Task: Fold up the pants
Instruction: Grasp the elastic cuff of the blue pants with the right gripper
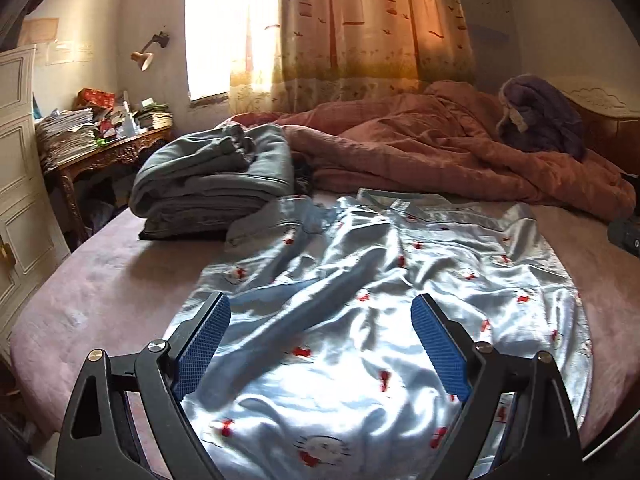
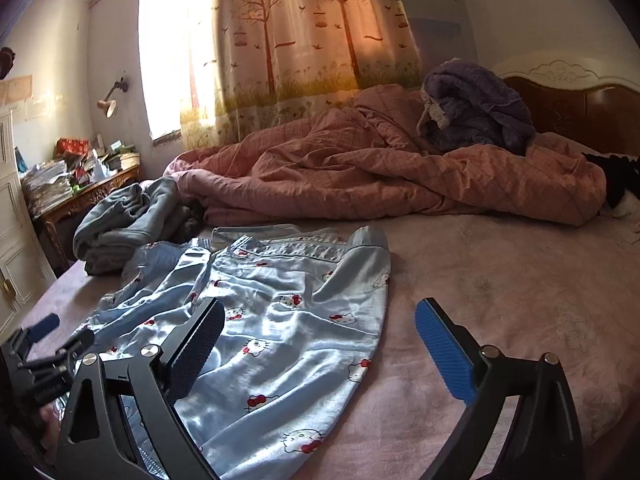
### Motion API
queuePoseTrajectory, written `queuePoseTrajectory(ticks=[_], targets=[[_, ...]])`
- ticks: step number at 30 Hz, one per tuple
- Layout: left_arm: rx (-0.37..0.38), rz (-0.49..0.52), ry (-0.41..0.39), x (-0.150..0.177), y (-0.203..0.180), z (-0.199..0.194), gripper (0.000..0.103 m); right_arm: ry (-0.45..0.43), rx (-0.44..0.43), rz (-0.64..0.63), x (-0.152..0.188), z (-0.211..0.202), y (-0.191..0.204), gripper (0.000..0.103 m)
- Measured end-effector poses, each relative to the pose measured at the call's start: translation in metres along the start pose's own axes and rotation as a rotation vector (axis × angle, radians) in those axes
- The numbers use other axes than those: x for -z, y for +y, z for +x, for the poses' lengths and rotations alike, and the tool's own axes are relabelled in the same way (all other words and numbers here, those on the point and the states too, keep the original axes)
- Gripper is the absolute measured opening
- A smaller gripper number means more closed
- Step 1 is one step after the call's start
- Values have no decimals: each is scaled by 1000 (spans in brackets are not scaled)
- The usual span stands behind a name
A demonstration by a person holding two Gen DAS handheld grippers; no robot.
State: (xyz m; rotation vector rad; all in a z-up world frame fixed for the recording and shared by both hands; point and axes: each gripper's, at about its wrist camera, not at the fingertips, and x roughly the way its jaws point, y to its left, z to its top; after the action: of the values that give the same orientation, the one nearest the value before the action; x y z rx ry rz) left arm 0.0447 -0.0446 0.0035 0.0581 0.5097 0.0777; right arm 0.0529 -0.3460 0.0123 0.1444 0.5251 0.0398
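Across the lower half of the left wrist view, the left gripper (image 1: 320, 344) stands spread wide, its blue pads (image 1: 202, 350) far apart and clasping nothing. Beneath and between them lie the pants (image 1: 360, 300), pale blue satin with a red-bowed cat print, rumpled and spread over the pink bed (image 1: 92, 300). Whether the gripper touches the cloth cannot be told.

Low in the right wrist view, the right gripper (image 2: 320, 354) is likewise released, wide apart and holding nothing. Its left finger (image 2: 196, 352) sits over the right side of the pants (image 2: 260, 320), while its right finger (image 2: 444, 354) hangs over bare bed sheet (image 2: 500, 300). The left gripper (image 2: 44, 344) shows at the lower left edge of this frame, beside the cloth.

The waistband lies toward the centre of both frames, away from the grippers. Just beyond it, upper left of the pants, sits a stack of folded grey clothes (image 1: 212, 184), touching or nearly touching the fabric. A heaped pink quilt (image 2: 380, 172) crosses the middle of the frame behind, with a purple blanket (image 2: 476, 108) on it. Open sheet fills the right side of the right wrist view.
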Motion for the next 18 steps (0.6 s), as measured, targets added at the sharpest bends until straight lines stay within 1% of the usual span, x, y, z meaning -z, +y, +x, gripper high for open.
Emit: queuePoseTrajectory(ticks=[1, 3, 5, 7, 9, 12, 14, 16, 18], targets=[[-15, 1, 0, -2, 10, 3, 91, 14, -15, 15, 1, 6, 3, 89], [-53, 0, 6, -5, 34, 9, 91, 34, -39, 43, 4, 12, 14, 87], [-90, 0, 13, -7, 59, 19, 91, 29, -56, 26, 8, 14, 34, 82], [-114, 1, 35, -9, 84, 30, 91, 6, -79, -39, 11, 13, 64, 81], [-130, -13, 56, -7, 108, 37, 90, -15, -107, -107, 16, 11, 95, 77], [-156, -40, 77, 8, 138, 38, 87, 0, -185, -192, 29, 11, 140, 73], [-168, -49, 82, 20, 149, 36, 85, 19, -225, -239, 41, 11, 165, 66], [-176, -43, 87, 30, 156, 32, 84, 35, -260, -288, 53, 10, 187, 64], [-188, -32, 79, 35, 160, 28, 84, 37, -287, -345, 69, 7, 210, 58]])
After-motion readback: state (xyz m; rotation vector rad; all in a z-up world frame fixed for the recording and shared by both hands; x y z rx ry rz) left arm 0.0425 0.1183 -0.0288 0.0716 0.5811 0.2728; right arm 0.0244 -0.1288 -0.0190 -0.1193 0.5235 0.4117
